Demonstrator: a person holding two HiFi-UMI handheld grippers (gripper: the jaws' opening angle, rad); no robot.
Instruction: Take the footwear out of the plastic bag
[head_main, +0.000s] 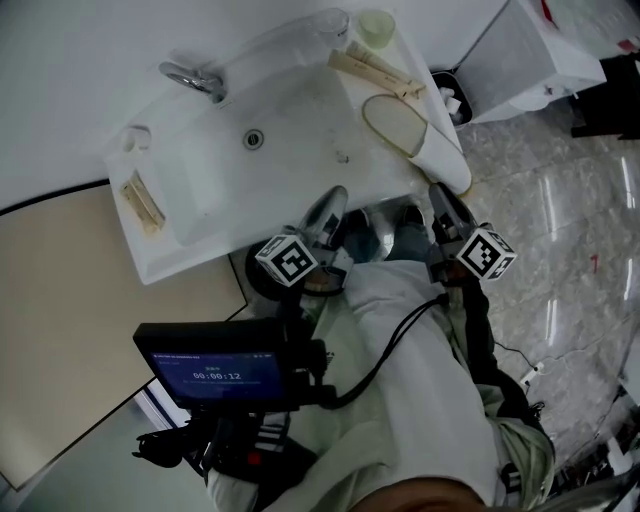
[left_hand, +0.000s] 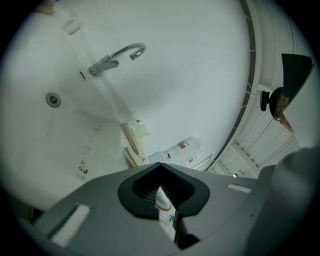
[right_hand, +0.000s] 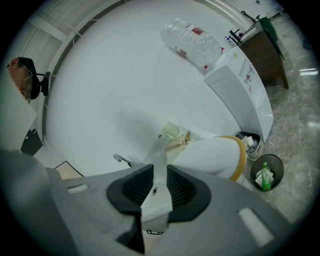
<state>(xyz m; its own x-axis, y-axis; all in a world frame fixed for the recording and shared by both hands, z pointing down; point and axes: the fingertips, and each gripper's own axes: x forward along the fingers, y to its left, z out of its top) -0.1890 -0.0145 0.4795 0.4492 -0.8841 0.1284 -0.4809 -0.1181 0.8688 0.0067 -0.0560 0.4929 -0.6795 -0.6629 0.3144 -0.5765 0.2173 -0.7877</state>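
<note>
1. Bag (head_main: 385, 235) shows as a shiny crumple low between the two grippers, just in front of the basin's (head_main: 200, 170) near edge. Its outline is hard to trace.
2. The left gripper (left_hand: 162, 192) has its jaws together on a thin edge (left_hand: 166, 206), white with a tan line and some print. I take it for the bag's mouth with something inside, but I can't tell for sure.
3. The right gripper (right_hand: 157, 189) is clamped, jaws part way in, on a flat white strip (right_hand: 159, 165) seen edge-on. This is probably the footwear coming out. Its long axis runs along the jaws and points toward the basin.
4. A slipper (head_main: 415, 130), white with a tan rim, lies free on the basin's right rim. It sits beyond the right gripper (head_main: 442, 205), nearer to it than to the left gripper (head_main: 330, 205).
5. The strip lies to the right of the left gripper's hold, with the bag between the two. Parting the hands sideways, right hand drawing away, looks like what would slide it clear.
6. In the head view both grips hide behind the gripper bodies and their marker cubes. No view shows how much of the strip is inside the bag.
</note>
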